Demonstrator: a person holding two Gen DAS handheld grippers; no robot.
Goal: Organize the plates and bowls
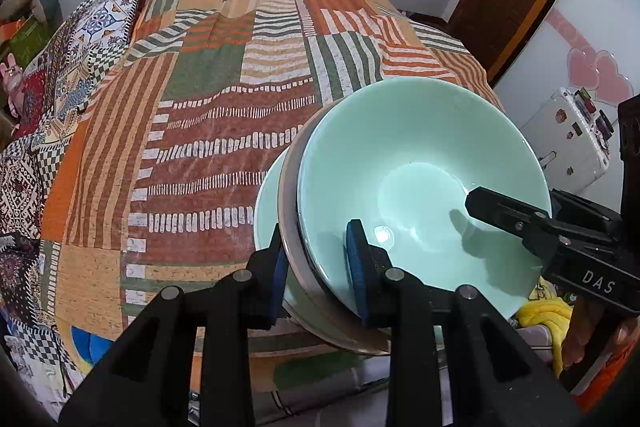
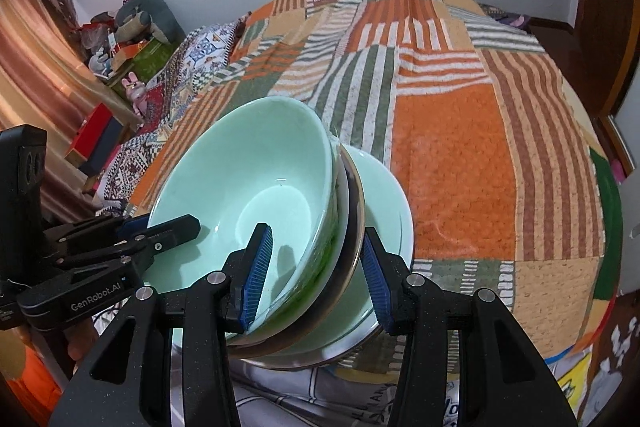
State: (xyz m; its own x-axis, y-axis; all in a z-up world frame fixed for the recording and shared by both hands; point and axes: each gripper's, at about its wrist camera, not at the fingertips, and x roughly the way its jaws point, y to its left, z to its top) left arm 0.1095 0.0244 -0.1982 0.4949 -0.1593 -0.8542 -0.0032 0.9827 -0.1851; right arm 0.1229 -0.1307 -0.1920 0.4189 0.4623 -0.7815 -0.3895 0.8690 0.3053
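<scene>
Now we pinch the stack's (image 1: 420,187) rim between both claws, left gripper (image 1: 320,267) and right gripper (image 2: 316,267), patchwork bedspread (image 1: 208,131) just below.

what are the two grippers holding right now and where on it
Both hold one stack of dishes, green bowl on top, by its rim: the left gripper clamps the near edge on one side, the right gripper the opposite edge.

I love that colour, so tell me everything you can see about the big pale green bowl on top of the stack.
The pale green glazed bowl looks ceramic, glossy, deep and empty. It nests tilted on a metal-rimmed dish and a pale green plate, above the striped patchwork cloth. The left gripper and right gripper each clamp the stacked rims, one finger inside the bowl.
</scene>
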